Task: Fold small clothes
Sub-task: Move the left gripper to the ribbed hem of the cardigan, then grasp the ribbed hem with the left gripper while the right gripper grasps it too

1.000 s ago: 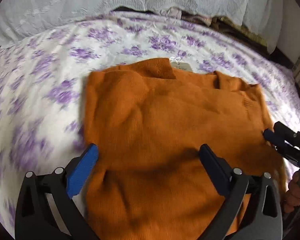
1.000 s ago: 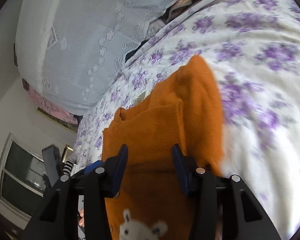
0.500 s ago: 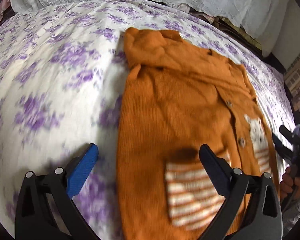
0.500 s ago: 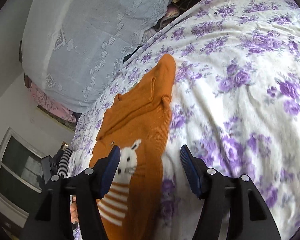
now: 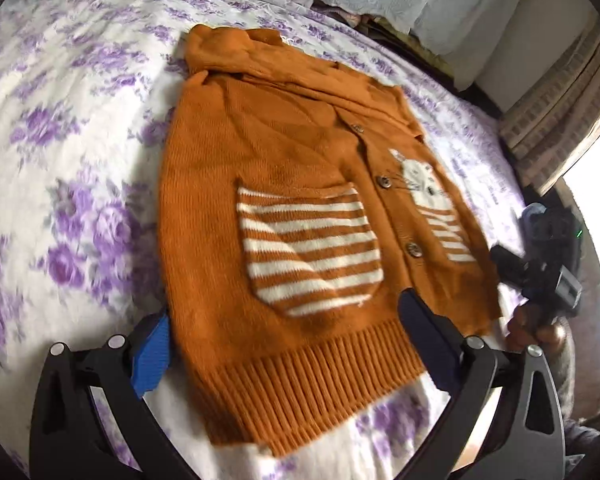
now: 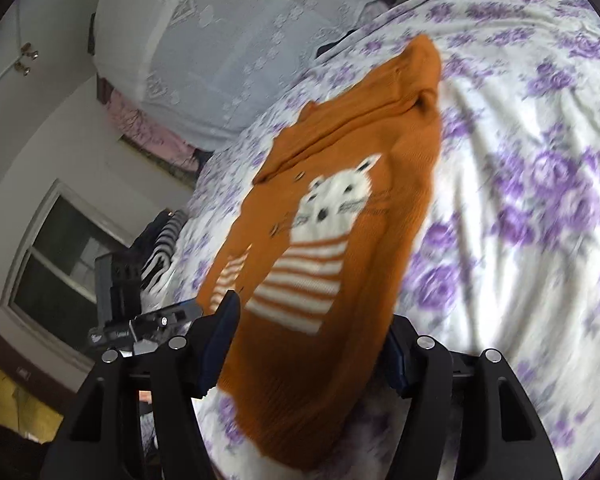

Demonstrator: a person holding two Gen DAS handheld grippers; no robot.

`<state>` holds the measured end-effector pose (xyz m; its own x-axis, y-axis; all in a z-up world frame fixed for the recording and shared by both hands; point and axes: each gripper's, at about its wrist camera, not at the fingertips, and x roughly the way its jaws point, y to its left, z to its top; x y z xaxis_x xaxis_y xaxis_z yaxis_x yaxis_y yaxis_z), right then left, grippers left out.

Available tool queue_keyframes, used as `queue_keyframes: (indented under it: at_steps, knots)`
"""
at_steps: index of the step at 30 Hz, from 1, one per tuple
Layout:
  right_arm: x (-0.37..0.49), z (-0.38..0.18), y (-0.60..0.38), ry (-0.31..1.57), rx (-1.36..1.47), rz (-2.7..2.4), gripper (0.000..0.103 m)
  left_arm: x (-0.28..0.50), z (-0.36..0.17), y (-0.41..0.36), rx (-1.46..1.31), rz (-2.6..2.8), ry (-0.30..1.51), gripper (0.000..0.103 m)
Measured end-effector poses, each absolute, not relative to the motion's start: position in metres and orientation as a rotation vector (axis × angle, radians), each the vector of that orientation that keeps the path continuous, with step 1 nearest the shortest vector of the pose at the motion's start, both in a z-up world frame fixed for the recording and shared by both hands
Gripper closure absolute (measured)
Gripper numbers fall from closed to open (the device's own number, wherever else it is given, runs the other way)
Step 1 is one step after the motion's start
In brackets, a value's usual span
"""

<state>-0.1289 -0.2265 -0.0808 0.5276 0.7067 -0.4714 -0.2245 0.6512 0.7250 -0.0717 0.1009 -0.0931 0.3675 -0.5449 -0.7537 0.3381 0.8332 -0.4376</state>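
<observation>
Since a second ago the orange cardigan [image 5: 300, 216] has been turned over: then its plain back faced up and bunched between the tongs, and now it lies front side up and spread flat on the bed [image 5: 60, 160], its buttons [image 5: 383, 181], striped pocket [image 5: 312, 252] and white cat motif [image 6: 340, 196] showing. Half a second ago the garment lay farther off in both views; now its ribbed hem [image 5: 320, 376] reaches down between the fingers of the left tongs [image 5: 284, 344], which stand spread wide with nothing pinched, the blue pad [image 5: 152, 354] just beside the hem's left corner and the dark pad [image 5: 428, 340] over its right part. The right tongs [image 6: 312, 340] are likewise spread and hold nothing, the cardigan's lower edge lying between their pads; whether either pair touches the knit cannot be told. In the left view the right tongs [image 5: 536, 276] sit just off the cardigan's right hem corner, gripped by a hand [image 5: 528, 324]. The collar end, with a sleeve folded across it, points toward the white lace cover [image 6: 240, 40] at the head of the bed. A curtain [image 5: 560, 100] hangs to the right, and a window [image 6: 60, 264] and striped clothing [image 6: 162, 256] lie beyond the bed's far side in the right view. Parts of both views are motion-blurred.
</observation>
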Motion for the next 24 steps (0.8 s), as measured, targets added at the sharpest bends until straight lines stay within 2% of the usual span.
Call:
queue_keyframes:
  at_steps: [5, 8, 10, 12, 14, 15, 20, 22, 23, 24]
  knots:
    - [-0.135, -0.084, -0.221, 0.869, 0.675, 0.659, 0.039, -0.067, -0.095, 0.109, -0.29, -0.584, 1.066, 0.009]
    - [-0.122, -0.087, -0.218, 0.888, 0.719, 0.671, 0.045, -0.059, -0.096, 0.099, -0.276, -0.596, 1.07, 0.009]
    - [-0.118, -0.09, -0.219, 0.89, 0.739, 0.659, 0.055, -0.058, -0.096, 0.097, -0.3, -0.622, 1.067, 0.014]
    - [-0.122, -0.092, -0.222, 0.89, 0.752, 0.653, 0.06, -0.062, -0.097, 0.101, -0.32, -0.638, 1.074, 0.04]
    - [-0.13, -0.093, -0.223, 0.895, 0.753, 0.657, 0.066, -0.065, -0.1, 0.105, -0.333, -0.634, 1.082, 0.052]
    - [-0.134, -0.093, -0.223, 0.896, 0.746, 0.66, 0.068, -0.066, -0.102, 0.107, -0.344, -0.63, 1.087, 0.057]
    - [-0.137, -0.09, -0.218, 0.9, 0.705, 0.656, 0.07, -0.066, -0.103, 0.107, -0.346, -0.633, 1.093, 0.061]
    - [-0.138, -0.087, -0.216, 0.887, 0.683, 0.636, 0.082, -0.067, -0.101, 0.105, -0.326, -0.627, 1.084, 0.076]
    - [-0.141, -0.083, -0.217, 0.862, 0.673, 0.633, 0.084, -0.068, -0.101, 0.106, -0.335, -0.637, 1.083, 0.086]
    - [-0.144, -0.077, -0.219, 0.828, 0.668, 0.631, 0.09, -0.067, -0.099, 0.108, -0.347, -0.645, 1.078, 0.091]
